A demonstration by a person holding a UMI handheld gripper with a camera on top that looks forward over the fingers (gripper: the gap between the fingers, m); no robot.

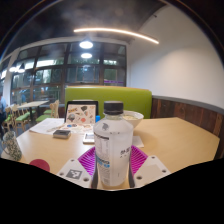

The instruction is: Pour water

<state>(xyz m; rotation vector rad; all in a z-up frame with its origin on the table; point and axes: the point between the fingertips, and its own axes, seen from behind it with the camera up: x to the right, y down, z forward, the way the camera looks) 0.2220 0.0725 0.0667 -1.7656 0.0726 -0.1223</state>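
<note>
A clear plastic water bottle (pixel 113 150) with a dark cap and a pale label stands upright between my fingers, raised over the wooden table (pixel 175 135). My gripper (pixel 112 162) is shut on the bottle, both purple pads (pixel 88 159) pressing its sides. Just behind the bottle, a pale bowl or cup (pixel 131 118) rests on the table.
A menu card (pixel 81 114) and papers (pixel 48 126) lie on the table to the left of the bottle. A small red dish (pixel 39 165) lies near the front edge on the left. A green bench seat (pixel 130 99) runs behind the table, windows beyond.
</note>
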